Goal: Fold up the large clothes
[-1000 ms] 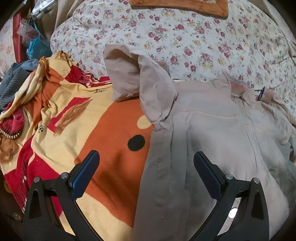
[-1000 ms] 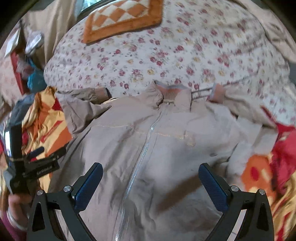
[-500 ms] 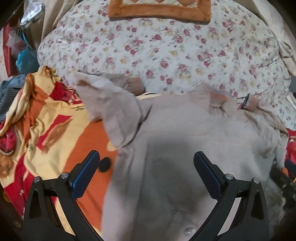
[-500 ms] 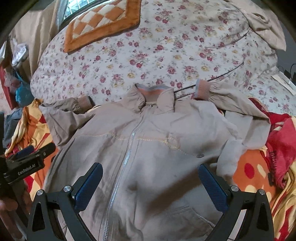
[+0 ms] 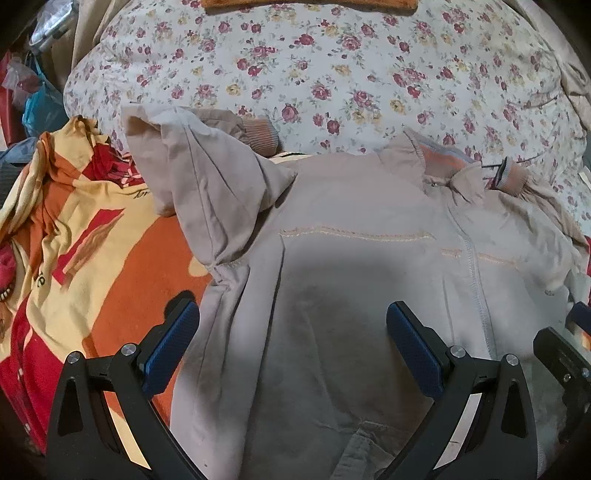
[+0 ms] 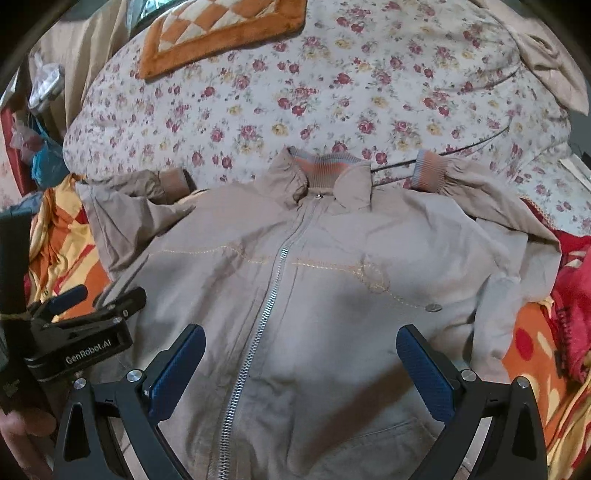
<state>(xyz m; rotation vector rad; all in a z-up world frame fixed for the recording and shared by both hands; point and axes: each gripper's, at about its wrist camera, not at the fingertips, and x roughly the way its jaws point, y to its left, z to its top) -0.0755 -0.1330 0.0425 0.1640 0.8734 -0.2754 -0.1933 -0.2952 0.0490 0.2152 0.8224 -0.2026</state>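
Note:
A beige zip-up jacket (image 6: 332, 288) lies front-up and zipped on the bed, collar (image 6: 325, 173) away from me. It also shows in the left wrist view (image 5: 369, 258). Its left sleeve (image 5: 207, 184) is bunched and folded upward, its cuff (image 5: 258, 134) on the floral quilt. The right sleeve (image 6: 491, 199) bends back, cuff (image 6: 430, 171) near the collar. My left gripper (image 5: 291, 350) is open and empty over the jacket's left side; it also shows in the right wrist view (image 6: 96, 299). My right gripper (image 6: 301, 365) is open and empty above the lower front.
A floral quilt (image 6: 332, 92) lies behind the jacket, with an orange checked cushion (image 6: 221, 29) on it. An orange, yellow and red blanket (image 5: 85, 236) lies under and to the left of the jacket and shows at the right (image 6: 546, 350). Bags and clutter (image 5: 40, 99) sit at the far left.
Both grippers have shifted over the jacket; the left view moved from the blanket toward the jacket's middle. The right view has drawn closer to the jacket front. Both stay open.

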